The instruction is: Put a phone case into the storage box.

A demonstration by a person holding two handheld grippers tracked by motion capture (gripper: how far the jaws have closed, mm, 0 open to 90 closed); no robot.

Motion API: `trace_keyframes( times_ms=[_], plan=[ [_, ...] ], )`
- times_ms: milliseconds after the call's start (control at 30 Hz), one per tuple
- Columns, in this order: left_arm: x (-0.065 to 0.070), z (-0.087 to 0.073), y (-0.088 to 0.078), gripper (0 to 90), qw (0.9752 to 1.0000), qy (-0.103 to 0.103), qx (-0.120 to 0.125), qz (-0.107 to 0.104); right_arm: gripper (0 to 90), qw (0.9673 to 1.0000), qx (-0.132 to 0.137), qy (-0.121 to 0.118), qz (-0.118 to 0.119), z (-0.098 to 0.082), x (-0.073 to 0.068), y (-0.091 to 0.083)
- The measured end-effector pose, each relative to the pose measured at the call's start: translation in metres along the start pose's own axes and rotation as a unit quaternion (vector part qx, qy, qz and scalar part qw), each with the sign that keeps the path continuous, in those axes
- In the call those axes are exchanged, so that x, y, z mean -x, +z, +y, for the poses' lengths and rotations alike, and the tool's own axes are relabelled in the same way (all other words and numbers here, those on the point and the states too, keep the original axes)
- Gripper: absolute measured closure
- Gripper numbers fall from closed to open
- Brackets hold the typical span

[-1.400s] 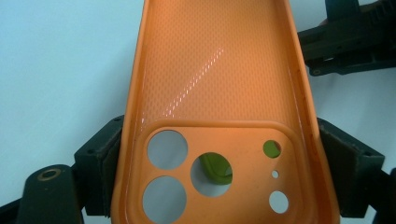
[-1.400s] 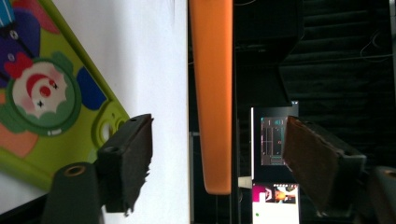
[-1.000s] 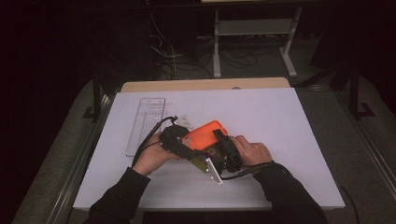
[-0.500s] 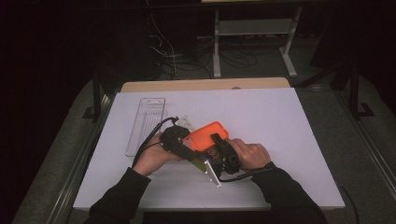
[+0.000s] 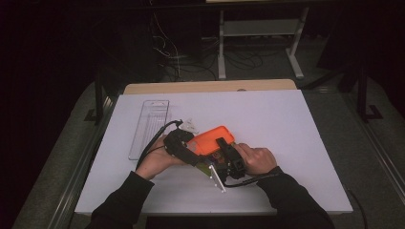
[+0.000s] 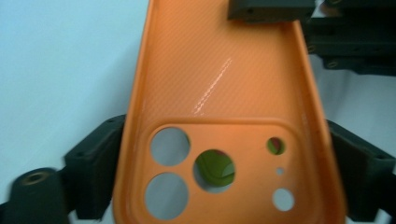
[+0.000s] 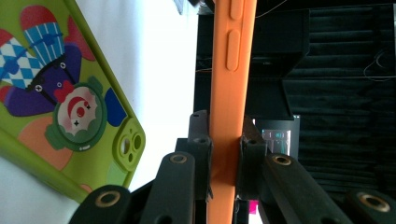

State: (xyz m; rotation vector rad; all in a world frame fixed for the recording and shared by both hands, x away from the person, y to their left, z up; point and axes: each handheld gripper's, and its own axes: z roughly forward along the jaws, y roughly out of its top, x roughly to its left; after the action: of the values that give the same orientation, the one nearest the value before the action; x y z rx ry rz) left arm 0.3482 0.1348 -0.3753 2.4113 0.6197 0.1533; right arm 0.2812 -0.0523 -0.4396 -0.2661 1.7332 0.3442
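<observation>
Orange phone case [image 5: 213, 140] is sitting in both tongs just above the tabletop [image 5: 286, 133]: left tongs [image 6: 224, 186] spread wide, gripping its camera end across the width, likely steadying it; right tongs [image 7: 224, 154], having just been closing, are pinching its side edge, probably for peeling. Green clown-print phone [image 7: 70, 107] is lying underneath; clear tray [image 5: 149, 125] is lying well apart

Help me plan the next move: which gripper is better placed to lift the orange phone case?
Right. The right gripper is shut on the orange case edge; the left gripper spans its width.
</observation>
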Motion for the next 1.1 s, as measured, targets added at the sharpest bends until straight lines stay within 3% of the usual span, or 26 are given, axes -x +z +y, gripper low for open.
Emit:
trace_keyframes(
  times_ms=[100,267,367,467,600,700,767,833,967,1100],
  plan=[
    [0.001,-0.001,0.001,1.8,0.9997,-0.02,0.012,-0.013,78.1,1.0,-0.001,-0.007,-0.001,-0.002,0.001,0.0],
    [-0.002,-0.002,-0.004,0.0,0.9997,-0.004,0.011,-0.019,78.1,1.0,-0.007,0.0,0.005,-0.007,0.002,0.0],
    [-0.004,-0.004,-0.007,0.0,0.9999,0.007,0.007,-0.012,78.1,0.9999,-0.011,0.002,0.011,-0.009,0.001,0.0],
    [-0.005,-0.008,-0.009,0.0,0.9997,-0.012,0.018,-0.015,78.1,0.9997,-0.015,0.008,0.019,-0.011,0.002,0.0],
    [-0.012,-0.012,-0.015,0.0,0.9999,0.0,0.007,-0.007,78.0,0.9993,-0.019,0.015,0.028,-0.015,0.004,0.0],
    [-0.014,-0.016,-0.018,0.0,0.9999,-0.003,0.01,-0.001,78.0,0.9987,-0.025,0.027,0.037,-0.018,0.004,0.0],
    [-0.018,-0.017,-0.02,0.0,1.0,0.008,0.005,0.001,78.0,0.9982,-0.026,0.033,0.042,-0.02,0.005,0.0],
    [-0.018,-0.019,-0.02,0.0,0.9999,-0.001,0.011,0.004,78.0,0.9979,-0.027,0.04,0.042,-0.022,0.006,0.001],
    [-0.02,-0.023,-0.022,0.0,0.9999,0.008,-0.001,0.01,78.0,0.9969,-0.029,0.058,0.045,-0.024,0.009,0.001],
    [-0.02,-0.024,-0.021,0.0,0.9999,0.002,-0.004,0.009,78.0,0.9946,-0.035,0.08,0.057,-0.027,0.008,0.002]
  ],
)
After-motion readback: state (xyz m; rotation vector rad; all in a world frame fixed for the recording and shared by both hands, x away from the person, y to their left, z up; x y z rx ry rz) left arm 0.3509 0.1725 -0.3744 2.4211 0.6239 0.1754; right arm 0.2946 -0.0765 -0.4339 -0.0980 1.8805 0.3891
